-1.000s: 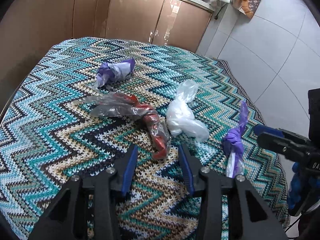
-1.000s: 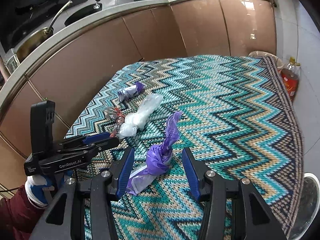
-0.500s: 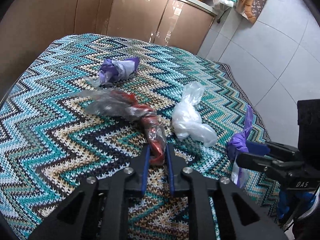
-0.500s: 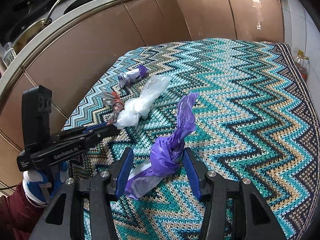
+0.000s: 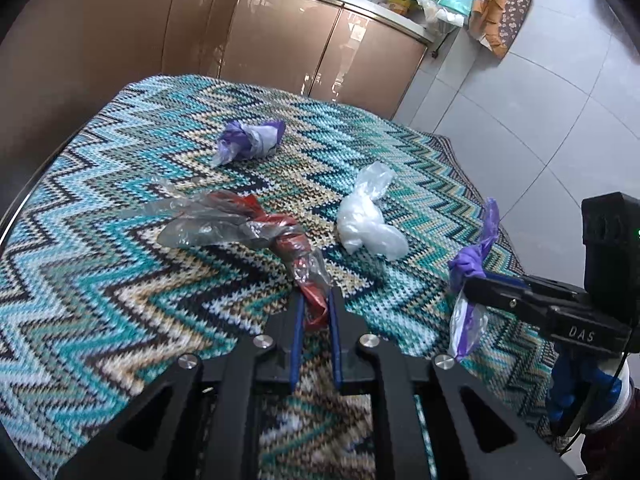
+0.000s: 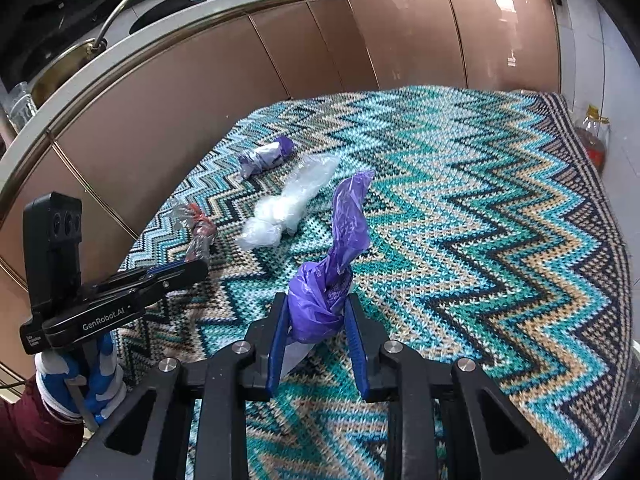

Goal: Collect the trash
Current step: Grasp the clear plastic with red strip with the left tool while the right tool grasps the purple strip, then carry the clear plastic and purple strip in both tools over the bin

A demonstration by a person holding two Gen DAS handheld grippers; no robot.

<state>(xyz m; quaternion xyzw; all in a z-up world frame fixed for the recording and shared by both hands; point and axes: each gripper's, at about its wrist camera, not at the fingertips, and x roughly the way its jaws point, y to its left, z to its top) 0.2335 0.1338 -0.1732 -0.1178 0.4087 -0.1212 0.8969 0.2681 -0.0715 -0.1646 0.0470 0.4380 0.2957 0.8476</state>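
On the zigzag-knit cloth [image 5: 120, 280], the left gripper [image 5: 314, 312] is clamped on the near end of a red-and-clear twisted bag [image 5: 256, 228]. Beside it lies a white bag [image 5: 368, 228]. Rightmost, the right gripper [image 6: 316, 320] pinches a knotted purple bag [image 6: 328, 280], lifted off the cloth.

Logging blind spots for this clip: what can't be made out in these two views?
- Trash container: none appears in either view.
- Lower end of the purple bag: in the right wrist view, hidden behind the right tool.
- Near end of the red-and-clear wrapper: in the left wrist view, covered by the left tool.
- Bag contents: crumpled plastic hides them.
- Near cloth: blurred.
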